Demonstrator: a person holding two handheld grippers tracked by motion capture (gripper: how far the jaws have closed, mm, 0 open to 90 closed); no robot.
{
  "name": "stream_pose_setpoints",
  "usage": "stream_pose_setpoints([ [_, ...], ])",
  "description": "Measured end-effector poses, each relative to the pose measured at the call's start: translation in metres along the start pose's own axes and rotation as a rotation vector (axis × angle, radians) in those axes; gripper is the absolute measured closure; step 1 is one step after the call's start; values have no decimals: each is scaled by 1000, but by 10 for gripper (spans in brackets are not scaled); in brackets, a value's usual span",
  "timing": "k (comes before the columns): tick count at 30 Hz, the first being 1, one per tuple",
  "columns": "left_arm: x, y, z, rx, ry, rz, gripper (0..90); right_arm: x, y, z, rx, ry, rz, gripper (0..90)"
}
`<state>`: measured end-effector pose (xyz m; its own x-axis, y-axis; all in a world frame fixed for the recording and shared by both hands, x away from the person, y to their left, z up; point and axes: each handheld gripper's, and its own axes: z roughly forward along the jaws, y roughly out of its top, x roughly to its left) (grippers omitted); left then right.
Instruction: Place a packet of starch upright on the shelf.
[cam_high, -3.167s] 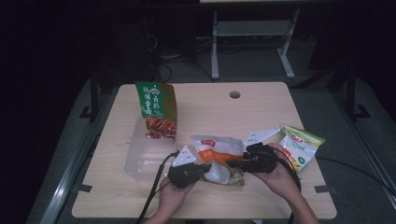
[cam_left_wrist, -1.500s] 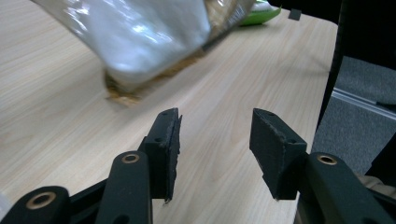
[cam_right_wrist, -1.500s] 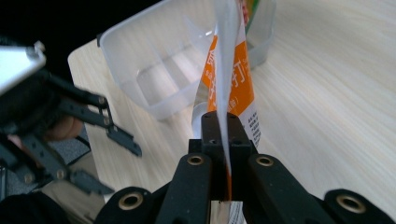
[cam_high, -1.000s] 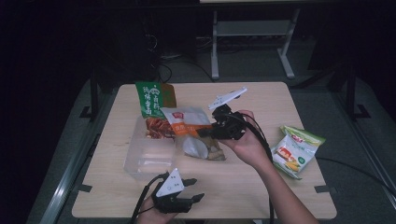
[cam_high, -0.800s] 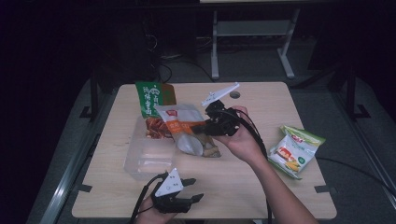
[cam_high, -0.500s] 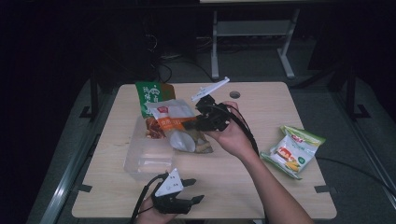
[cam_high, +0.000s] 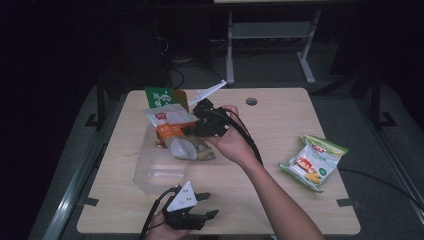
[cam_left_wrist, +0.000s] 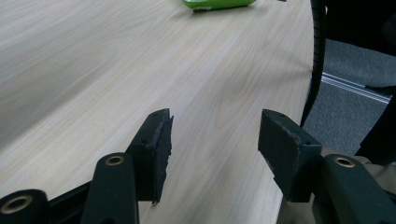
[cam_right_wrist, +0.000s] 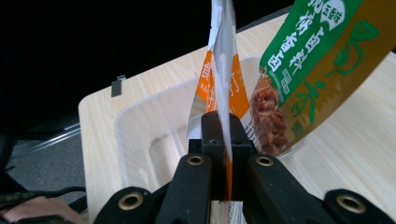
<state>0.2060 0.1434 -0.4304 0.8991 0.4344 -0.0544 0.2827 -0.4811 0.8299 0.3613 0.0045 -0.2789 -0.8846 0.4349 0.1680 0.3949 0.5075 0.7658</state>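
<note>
snack pouch (cam_high: 172, 131) pinched in right hand-held gripper (cam_high: 192, 130), seemingly over clear bin (cam_high: 157, 170)

Right hand-held gripper (cam_right_wrist: 223, 140) has its clamped jaws covering the lower edge of the orange-and-white pouch (cam_right_wrist: 223, 70), and the pouch's top runs off the frame. Behind it, the green snack bag (cam_right_wrist: 322, 56) is cropped too. Beyond the left hand-held gripper (cam_left_wrist: 215, 154), a green packet (cam_left_wrist: 217, 3) is barely a sliver.
</note>
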Motion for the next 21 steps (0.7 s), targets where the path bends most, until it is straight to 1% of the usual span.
stream_pose_setpoints([
  [1,0,0,0,-2,1,-3,443,0,1,2,0,0,-4,900],
  [2,0,0,0,-1,0,-7,443,1,3,4,4,6,14,900],
  [3,1,0,-1,0,0,-8,443,0,3,7,2,3,3,900],
  [5,1,0,-1,0,1,-7,443,1,6,11,4,7,10,900],
  [6,1,0,-1,0,1,-7,443,0,7,14,5,6,-2,900],
  [9,1,-1,0,1,1,-7,440,1,11,23,9,16,10,900],
  [11,1,-1,0,-3,-5,-5,437,2,14,30,6,22,1,900],
  [12,1,-1,0,-1,-11,-3,437,3,15,34,9,29,9,900],
  [15,1,-1,-1,-7,-9,-10,435,3,18,47,12,35,-4,900],
  [16,1,-1,-2,-5,-10,-9,435,3,18,52,13,41,3,900],
  [17,2,-1,-2,2,-8,1,435,3,19,56,16,47,7,900],
  [18,2,-1,-2,0,-10,-1,434,2,19,60,17,51,-1,900],
  [19,2,-1,-2,-7,-15,-9,432,2,20,64,20,57,11,900],
  [21,3,-2,-1,-2,-14,-11,427,2,21,72,25,58,15,900],
])
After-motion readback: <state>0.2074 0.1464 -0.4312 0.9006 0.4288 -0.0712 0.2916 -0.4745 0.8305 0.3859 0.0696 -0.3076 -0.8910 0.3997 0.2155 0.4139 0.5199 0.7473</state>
